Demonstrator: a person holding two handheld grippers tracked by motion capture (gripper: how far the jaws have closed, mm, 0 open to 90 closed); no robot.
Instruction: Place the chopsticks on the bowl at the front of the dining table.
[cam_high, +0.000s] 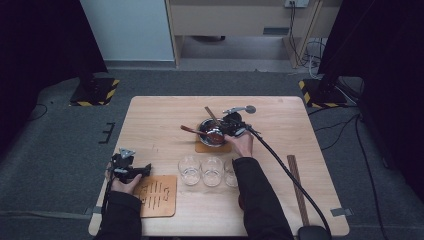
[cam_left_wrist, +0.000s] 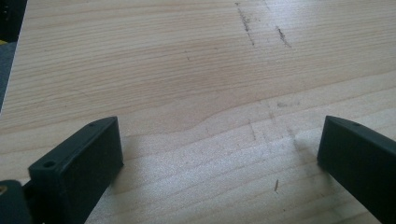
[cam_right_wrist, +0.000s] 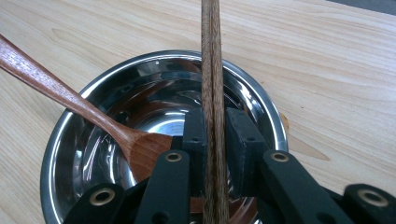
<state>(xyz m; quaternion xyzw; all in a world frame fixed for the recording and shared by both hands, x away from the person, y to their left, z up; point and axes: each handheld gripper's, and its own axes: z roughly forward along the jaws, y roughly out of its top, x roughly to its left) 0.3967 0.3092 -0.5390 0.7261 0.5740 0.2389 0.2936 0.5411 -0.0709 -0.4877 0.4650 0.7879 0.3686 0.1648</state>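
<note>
A shiny steel bowl (cam_right_wrist: 163, 107) stands on a brown coaster (cam_high: 214, 147) at mid-table. A wooden spoon (cam_right_wrist: 74, 105) lies in the bowl (cam_high: 210, 131), its handle out over the left rim. My right gripper (cam_right_wrist: 215, 135) is over the bowl, its jaws shut on a pair of dark wooden chopsticks (cam_right_wrist: 212, 60) that point away across the bowl's far rim. In the high view the right gripper (cam_high: 232, 126) sits at the bowl's right side with the chopsticks (cam_high: 210, 114) slanting up-left. My left gripper (cam_high: 131, 169) rests at the table's front left, open over bare wood (cam_left_wrist: 205, 84).
Three clear glasses (cam_high: 211, 170) stand in a row in front of the bowl. A slotted wooden trivet (cam_high: 157, 195) lies at the front left. A metal ladle (cam_high: 241, 109) lies behind the bowl. One long dark stick (cam_high: 298, 186) lies at the right.
</note>
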